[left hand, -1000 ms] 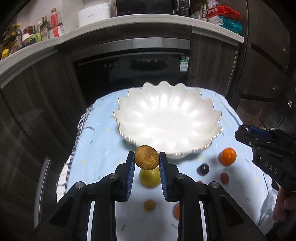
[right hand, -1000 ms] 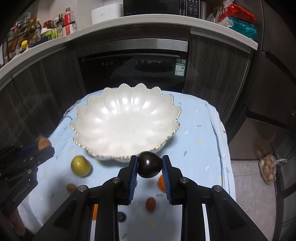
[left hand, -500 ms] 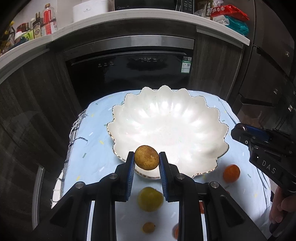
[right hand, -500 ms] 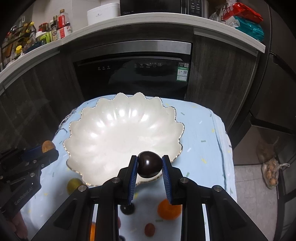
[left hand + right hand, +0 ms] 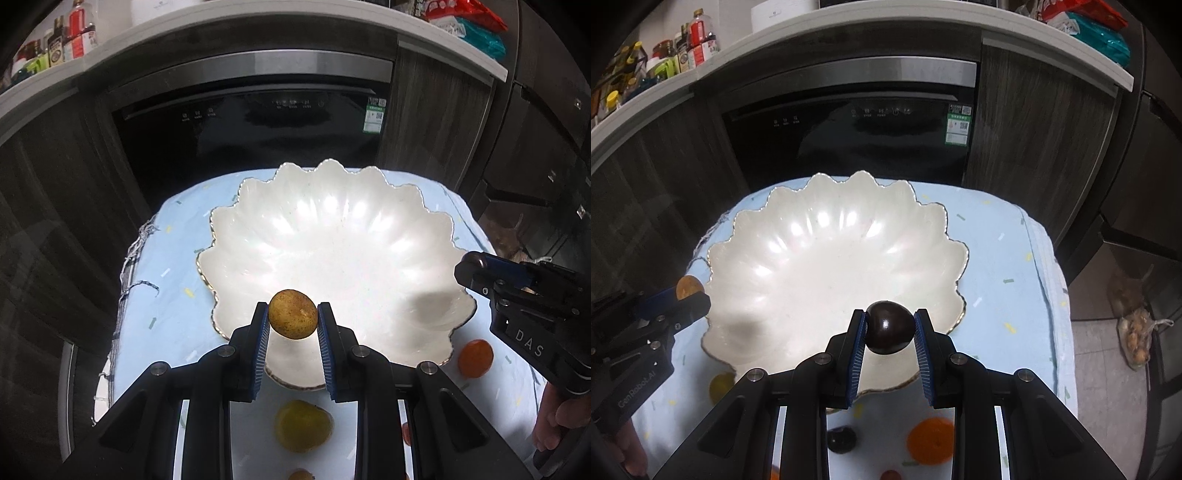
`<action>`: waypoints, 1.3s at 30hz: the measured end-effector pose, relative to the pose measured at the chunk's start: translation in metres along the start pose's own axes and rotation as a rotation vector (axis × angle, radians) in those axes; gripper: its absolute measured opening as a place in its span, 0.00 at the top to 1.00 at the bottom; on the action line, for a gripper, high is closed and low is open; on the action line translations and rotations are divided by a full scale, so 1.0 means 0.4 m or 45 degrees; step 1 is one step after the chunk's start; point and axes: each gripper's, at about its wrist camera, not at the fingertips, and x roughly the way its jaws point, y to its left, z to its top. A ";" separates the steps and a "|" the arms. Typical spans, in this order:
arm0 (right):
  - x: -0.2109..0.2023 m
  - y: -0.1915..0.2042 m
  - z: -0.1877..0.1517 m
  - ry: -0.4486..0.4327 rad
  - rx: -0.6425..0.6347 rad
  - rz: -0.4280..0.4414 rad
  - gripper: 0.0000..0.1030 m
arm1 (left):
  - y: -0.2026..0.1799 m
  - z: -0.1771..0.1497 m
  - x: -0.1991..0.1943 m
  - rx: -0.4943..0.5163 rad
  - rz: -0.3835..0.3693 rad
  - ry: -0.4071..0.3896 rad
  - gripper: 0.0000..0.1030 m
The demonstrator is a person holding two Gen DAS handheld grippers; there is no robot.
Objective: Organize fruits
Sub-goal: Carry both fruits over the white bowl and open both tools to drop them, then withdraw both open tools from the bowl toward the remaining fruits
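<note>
A white scalloped bowl (image 5: 332, 236) (image 5: 812, 258) with a gold rim stands on the light blue tablecloth. My left gripper (image 5: 293, 317) is shut on a small brown-yellow fruit (image 5: 293, 314), held over the bowl's near rim. My right gripper (image 5: 889, 328) is shut on a dark plum-like fruit (image 5: 889, 326), also over the bowl's near edge. Each gripper shows from the side in the other view: the right gripper (image 5: 480, 269) at the bowl's right rim, the left gripper (image 5: 689, 299) at its left rim. The bowl holds no fruit.
Loose fruit lies on the cloth (image 5: 166, 295) in front of the bowl: a yellow-green fruit (image 5: 303, 424), an orange (image 5: 475, 358) (image 5: 931, 439), a dark fruit (image 5: 841, 439) and some small ones. A dark oven front (image 5: 258, 129) and a countertop with bottles stand behind the table.
Both grippers have moved forward with their fruit, from in front of the bowl to over its near rim. The loose fruit on the cloth has slid toward the bottom of both views.
</note>
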 end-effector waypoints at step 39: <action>-0.112 -0.006 0.013 -0.114 0.024 -0.090 0.32 | 0.027 -0.003 -0.127 -0.047 0.041 -0.112 0.15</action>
